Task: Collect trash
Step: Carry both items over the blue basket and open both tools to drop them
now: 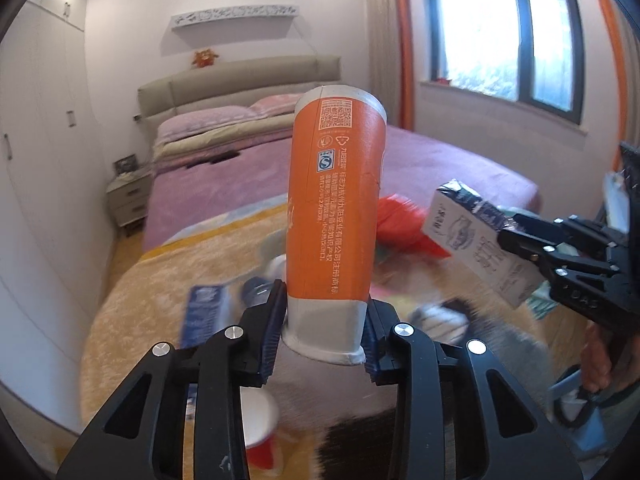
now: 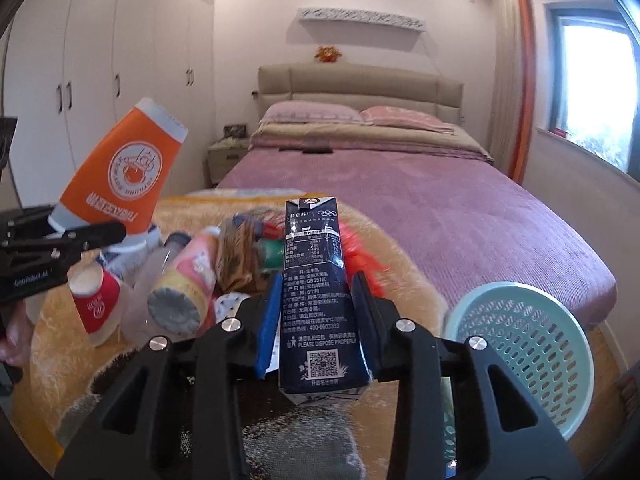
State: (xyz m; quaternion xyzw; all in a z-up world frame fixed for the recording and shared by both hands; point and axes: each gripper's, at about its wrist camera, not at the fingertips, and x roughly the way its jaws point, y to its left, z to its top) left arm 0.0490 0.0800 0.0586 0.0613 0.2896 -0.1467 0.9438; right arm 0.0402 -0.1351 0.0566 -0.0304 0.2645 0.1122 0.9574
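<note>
Now clamped in left tongs (image 1: pixel 325 334): orange paper cup (image 1: pixel 334 196), inverted, QR code uppermost. Clamped in right tongs (image 2: pixel 316 320): dark milk carton (image 2: pixel 318 292), upright, reading "PLEASE DISPOSE PROPERLY", above bed-end litter.

Basket (image 2: pixel 520 344) right of trash pile (image 2: pixel 188 280); bed (image 2: pixel 420 200) behind.

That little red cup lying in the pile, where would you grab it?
Across its red wall, midway. The red cup lies tilted, white mouth up and left, a bottle close on its right. Come from above, jaws straddling the sides.
</note>
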